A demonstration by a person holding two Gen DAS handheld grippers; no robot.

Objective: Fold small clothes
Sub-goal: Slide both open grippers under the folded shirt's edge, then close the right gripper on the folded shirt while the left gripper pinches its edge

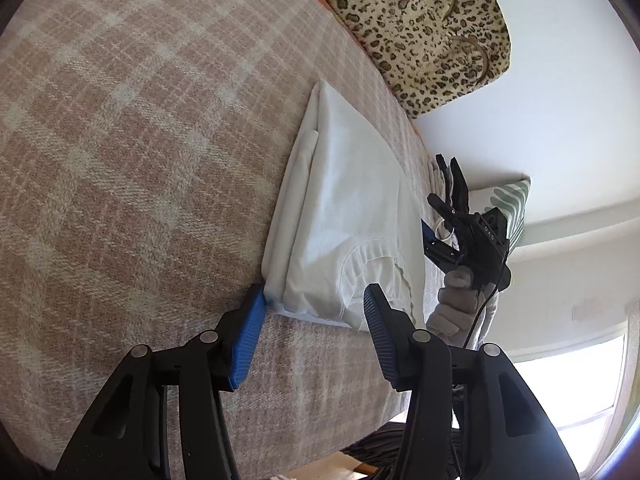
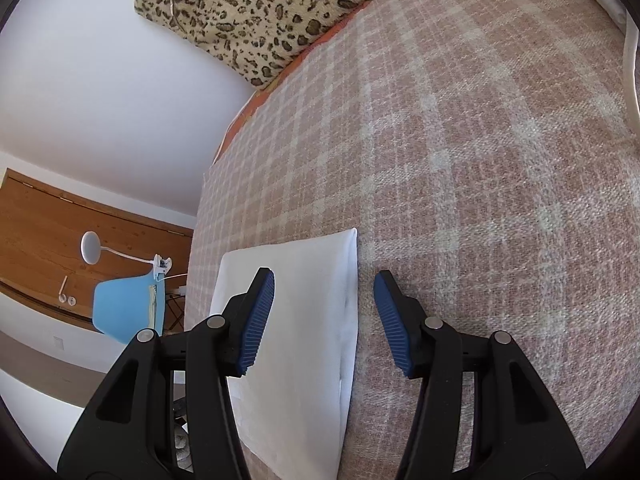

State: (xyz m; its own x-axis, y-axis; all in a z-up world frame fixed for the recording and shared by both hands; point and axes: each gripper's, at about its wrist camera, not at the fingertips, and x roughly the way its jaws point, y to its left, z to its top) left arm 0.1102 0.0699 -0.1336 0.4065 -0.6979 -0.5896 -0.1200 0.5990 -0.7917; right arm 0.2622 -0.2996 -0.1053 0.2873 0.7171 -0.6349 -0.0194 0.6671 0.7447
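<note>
So I'm looking down both wrist cams at a folded white garment (image 1: 344, 216) lying flat on a pink-and-cream checked blanket (image 1: 132, 152), close to the blanket's edge. My left hand-held gripper (image 1: 314, 312) sits right at the near end of it, jaws apart, nothing between the pads: one blue pad touches or almost touches the corner of the fold, and the other hovers over the ribbed neckline. Honestly can't tell if that's real contact.

The right hand-held gripper (image 2: 324, 308) is open too, straddling the garment's long edge, one pad above the white cloth (image 2: 296, 320) and one above the bare blanket (image 2: 480, 160). In the left cam I can see that same gripper (image 1: 460, 216) from the side, with gloved fingers (image 1: 456, 292) wrapped on its handle, but its tips are hard to make out there.

A leopard-print cushion (image 1: 420, 28) leans against the wall, partly cut off. A blue chair (image 2: 128, 308) and a white lamp (image 2: 90, 248) sit far off, tiny.
</note>
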